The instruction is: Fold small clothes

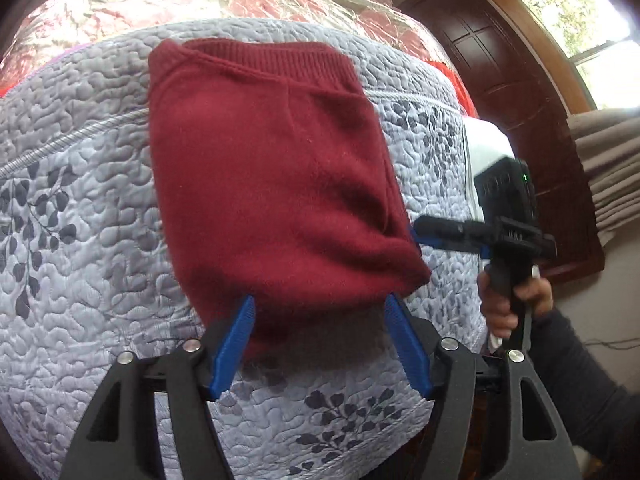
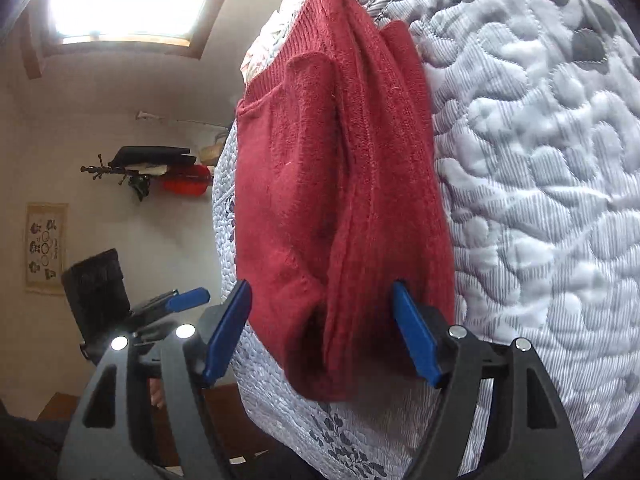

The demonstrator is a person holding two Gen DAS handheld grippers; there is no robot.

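— Where's the sweater?

— The dark red sweater [image 1: 272, 184] lies folded on the bed, on the grey quilt [image 1: 80, 208] with the leaf print. Its ribbed hem is at the far end.

— And the left hand-held gripper [image 1: 320, 308]?

— Fingers spread wide, one on each side of the sweater's near edge, clamping nothing.

— The right one?

— The right hand-held gripper [image 2: 322, 296] is spread wide too — its blue fingers [image 2: 414, 332] straddle the sweater's layered side edge without squeezing it. In the left view a hand [image 1: 508, 300] grips its handle beside the bed.

— Any containers?

— I see none holding anything.
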